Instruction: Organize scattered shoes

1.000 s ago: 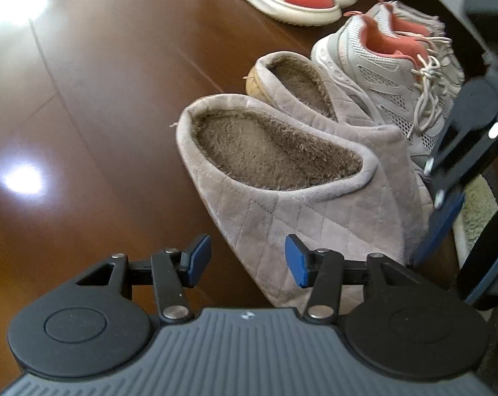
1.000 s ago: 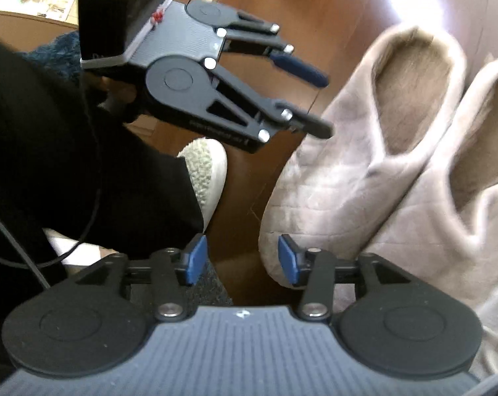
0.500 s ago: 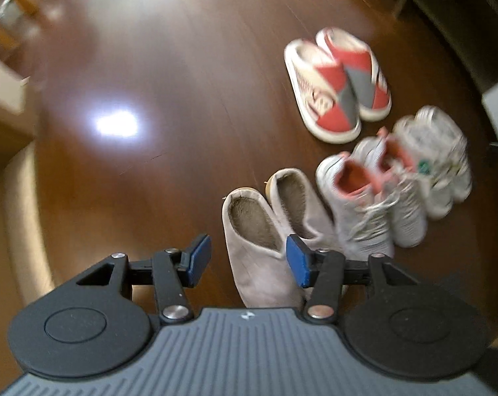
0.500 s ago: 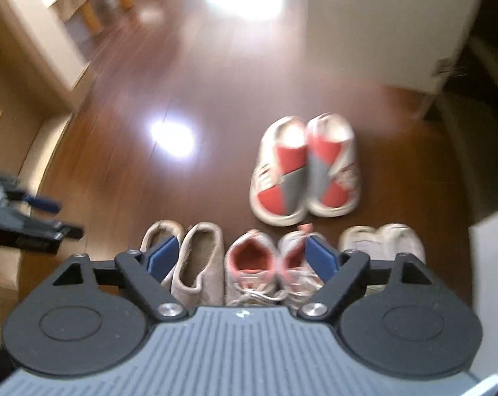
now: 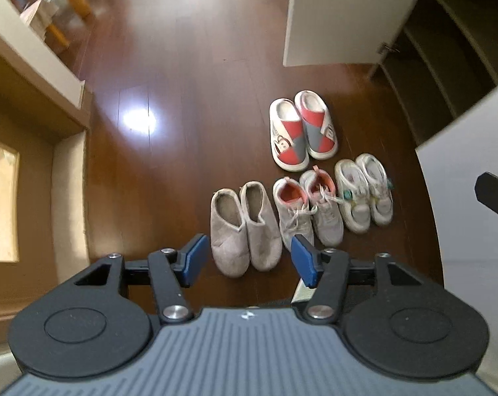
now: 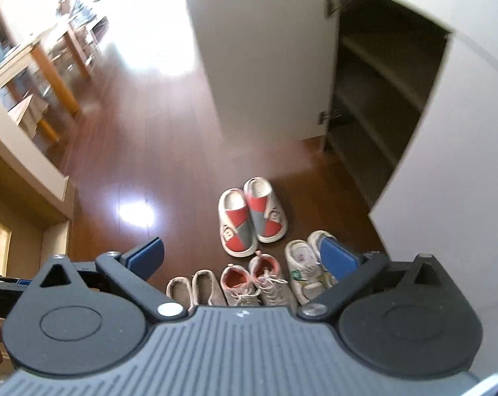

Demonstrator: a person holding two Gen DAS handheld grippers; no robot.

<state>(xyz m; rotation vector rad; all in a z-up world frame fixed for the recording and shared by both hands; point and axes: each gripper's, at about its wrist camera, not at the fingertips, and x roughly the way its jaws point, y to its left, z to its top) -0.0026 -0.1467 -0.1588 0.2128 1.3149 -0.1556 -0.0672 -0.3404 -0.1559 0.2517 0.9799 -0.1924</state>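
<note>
Four pairs of shoes stand on the wooden floor (image 5: 170, 151): grey slippers (image 5: 244, 227), pink-lined sneakers (image 5: 306, 211) and white sneakers (image 5: 364, 191) in one row, red slippers (image 5: 303, 128) at 12 o'clock from the sneakers. The left gripper (image 5: 245, 260) and right gripper (image 6: 242, 259) hang above, jaws apart, holding nothing.

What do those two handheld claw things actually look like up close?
Both look alike. The left gripper and right gripper each have a grey ribbed body with a small white mark at its front edge, two round black discs, black linkage arms with silver pivot pins, and two fingers tipped with blue pads. No cables or sleeves are clearly visible.
</note>
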